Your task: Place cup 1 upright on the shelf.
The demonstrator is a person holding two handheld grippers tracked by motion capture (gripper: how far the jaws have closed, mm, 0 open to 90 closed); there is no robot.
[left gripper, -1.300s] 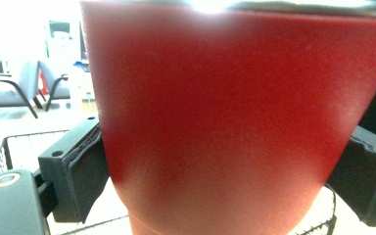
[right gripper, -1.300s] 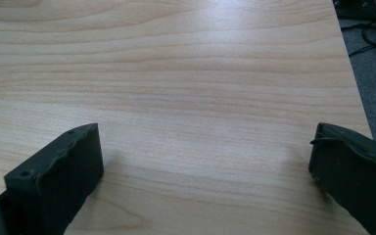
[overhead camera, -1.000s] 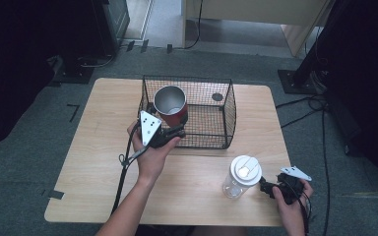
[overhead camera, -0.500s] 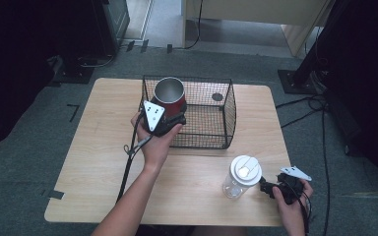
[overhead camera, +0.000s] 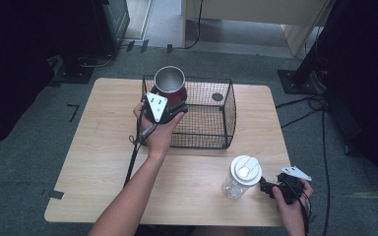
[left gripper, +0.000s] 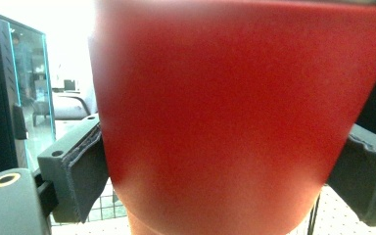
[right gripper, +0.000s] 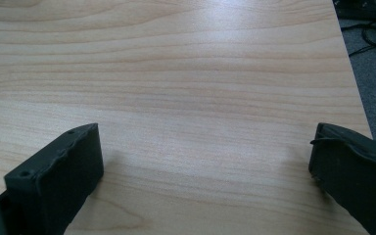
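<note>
Two tongs are at work over one light wooden bench [overhead camera: 98,167], which stands on grey carpet with cables trailing off past its right edge. The largest item on the bench is a black wire basket [overhead camera: 211,120], open-topped, set near the far edge and slightly right of centre; a small dark round object [overhead camera: 217,97] lies inside it toward the far right corner of the basket, too small to identify. A red cup [overhead camera: 170,83] with a bare metal interior is held upright, raised at the basket's far left corner, its rim above the basket's top wire. The left tongs [overhead camera: 177,105] are clamped on this cup: in the left gripper view both black jaws press against the red wall [left gripper: 225,122] from either side, with basket mesh visible below. A clear plastic bottle [overhead camera: 238,177] with a white lid stands on the bench near the near right corner, well apart from the basket. The right tongs [overhead camera: 268,188] rest just beside this bottle on its right, held low at the bench's near right corner; the right gripper view shows their jaws spread wide with bare bench [right gripper: 186,98] between them, gripping nothing.
</note>
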